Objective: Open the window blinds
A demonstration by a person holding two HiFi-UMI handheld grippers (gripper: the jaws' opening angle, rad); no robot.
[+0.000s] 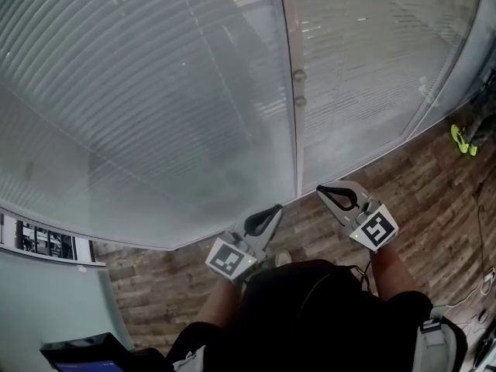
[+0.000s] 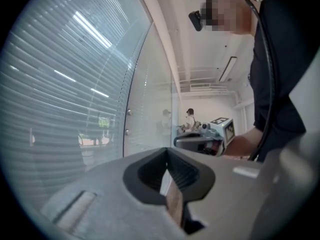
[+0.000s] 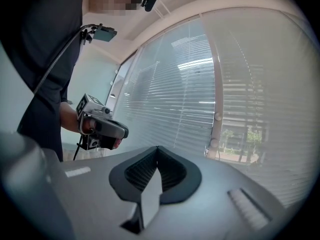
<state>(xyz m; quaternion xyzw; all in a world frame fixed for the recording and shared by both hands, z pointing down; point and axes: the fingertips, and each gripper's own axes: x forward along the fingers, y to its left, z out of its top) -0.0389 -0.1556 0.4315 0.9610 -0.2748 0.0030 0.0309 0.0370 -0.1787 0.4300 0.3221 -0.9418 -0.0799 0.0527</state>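
Note:
Closed window blinds point(image 1: 139, 91) hang behind a glass wall, their slats lying flat; they also fill the left gripper view point(image 2: 65, 94) and the right gripper view point(image 3: 170, 99). A vertical frame post point(image 1: 291, 45) carries two round knobs point(image 1: 299, 76), seen too as the knobs point(image 3: 217, 116). My left gripper point(image 1: 267, 217) is shut and holds nothing, a short way from the glass. My right gripper point(image 1: 335, 195) is also shut and holds nothing, just right of the post's foot. Both point level at the blinds. Their tips meet, left gripper point(image 2: 167, 151) and right gripper point(image 3: 157, 149).
Wood-plank floor point(image 1: 434, 200) runs along the foot of the glass. A yellow-green object point(image 1: 463, 139) lies at the far right and cables point(image 1: 487, 281) trail near the right edge. A dark box point(image 1: 85, 351) sits at the bottom left. A person point(image 2: 190, 118) stands far off down the room.

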